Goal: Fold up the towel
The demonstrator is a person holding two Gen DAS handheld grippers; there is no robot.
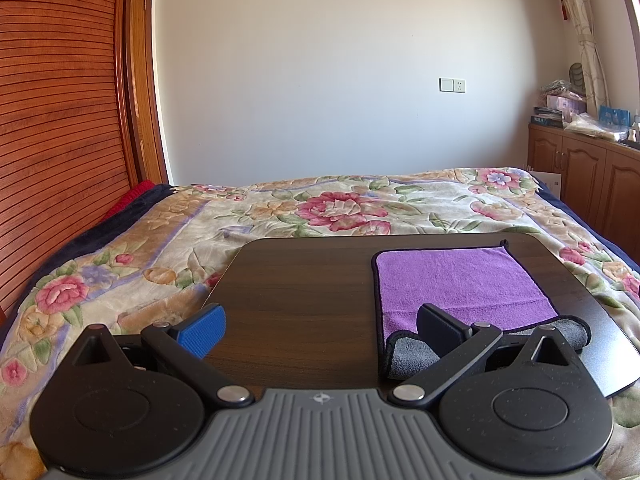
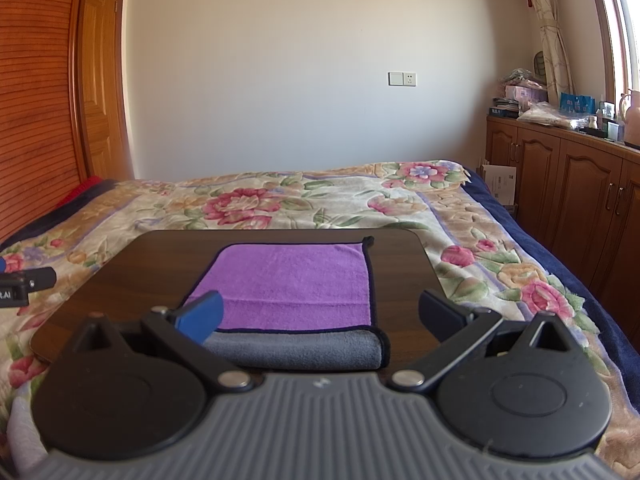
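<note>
A purple towel (image 1: 460, 284) with a grey underside and dark trim lies folded on a dark wooden lap table (image 1: 296, 300) set on the bed. Its near edge is a rolled grey fold. My left gripper (image 1: 320, 330) is open and empty, at the towel's near left corner, its right finger over the grey fold. In the right wrist view the towel (image 2: 296, 280) lies straight ahead on the table (image 2: 120, 276). My right gripper (image 2: 320, 316) is open and empty, just in front of the towel's near edge. The left gripper's tip (image 2: 24, 282) shows at the far left.
The table sits on a floral blanket (image 1: 328, 208) covering the bed. A slatted wooden headboard (image 1: 52, 140) stands at the left. Wooden cabinets (image 2: 568, 184) with clutter on top line the right wall. A white wall is behind.
</note>
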